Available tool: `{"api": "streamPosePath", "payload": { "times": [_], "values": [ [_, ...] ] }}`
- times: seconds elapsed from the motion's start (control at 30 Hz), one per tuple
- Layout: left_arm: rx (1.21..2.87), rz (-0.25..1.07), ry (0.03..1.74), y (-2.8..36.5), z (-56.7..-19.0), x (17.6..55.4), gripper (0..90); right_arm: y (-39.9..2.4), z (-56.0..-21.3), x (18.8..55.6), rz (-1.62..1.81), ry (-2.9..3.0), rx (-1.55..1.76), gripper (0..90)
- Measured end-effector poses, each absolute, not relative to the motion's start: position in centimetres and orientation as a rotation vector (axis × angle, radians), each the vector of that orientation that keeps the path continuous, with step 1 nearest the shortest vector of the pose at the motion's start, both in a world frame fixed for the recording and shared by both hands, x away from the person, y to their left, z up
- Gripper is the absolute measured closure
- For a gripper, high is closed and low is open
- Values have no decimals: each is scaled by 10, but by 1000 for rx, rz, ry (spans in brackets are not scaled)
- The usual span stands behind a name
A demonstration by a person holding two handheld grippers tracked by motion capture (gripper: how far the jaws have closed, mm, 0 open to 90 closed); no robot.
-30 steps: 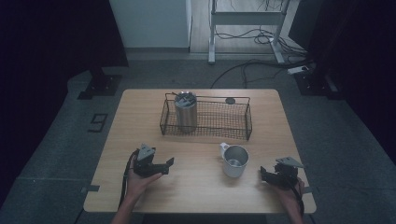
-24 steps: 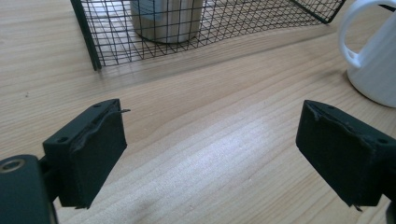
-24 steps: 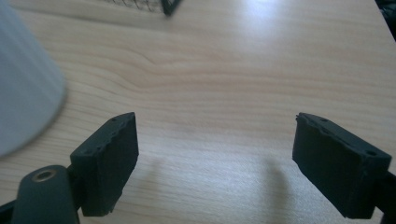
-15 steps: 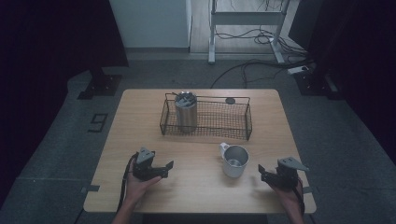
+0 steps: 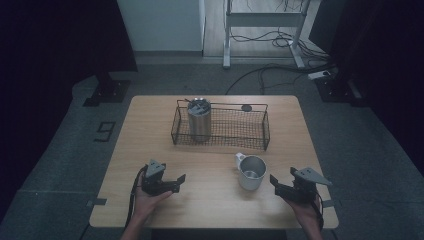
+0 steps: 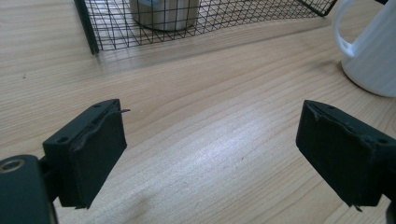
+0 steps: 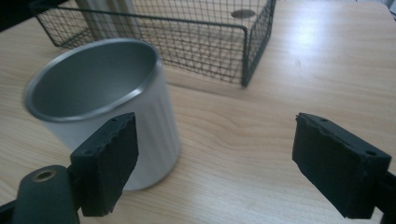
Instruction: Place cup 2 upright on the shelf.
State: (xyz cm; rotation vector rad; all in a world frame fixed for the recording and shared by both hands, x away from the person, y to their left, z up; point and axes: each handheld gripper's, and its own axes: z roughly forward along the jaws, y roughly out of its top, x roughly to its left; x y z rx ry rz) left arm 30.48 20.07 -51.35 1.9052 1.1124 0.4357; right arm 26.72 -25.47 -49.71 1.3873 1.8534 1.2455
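Mug [image 5: 251, 172], white outside with a bare metal inside, stands upright and empty on the wooden counter [image 5: 150, 125], on its near right part, with its handle turned toward the far left. It is just in front of the wire basket [image 5: 235, 130] and apart from it.

The right gripper [image 5: 277, 182] is held just to the right of the mug. Its jaws are spread wide with nothing between them. In the right gripper view the mug [image 7: 102, 107] sits behind the left jaw, off to the side of the gap, and neither pad touches it.

The left gripper [image 5: 175, 180] rests low over the near left of the counter, well apart from the mug. Its jaws are also wide apart and empty, with bare wood between them.

A steel tumbler [image 5: 199, 120] stands upright in the left end of the basket. A small dark disc [image 5: 246, 107] lies at the basket's far edge. Whether it is inside or just behind the mesh is hard to tell.
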Motion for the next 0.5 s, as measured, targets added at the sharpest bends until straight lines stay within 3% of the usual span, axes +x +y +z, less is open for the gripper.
{"api": "streamPosePath", "payload": {
  "times": [0.5],
  "values": [
    [1924,418,1129,200,-516,303,84,-230,-481,268,1338,1911,1305,130]
  ]
}}
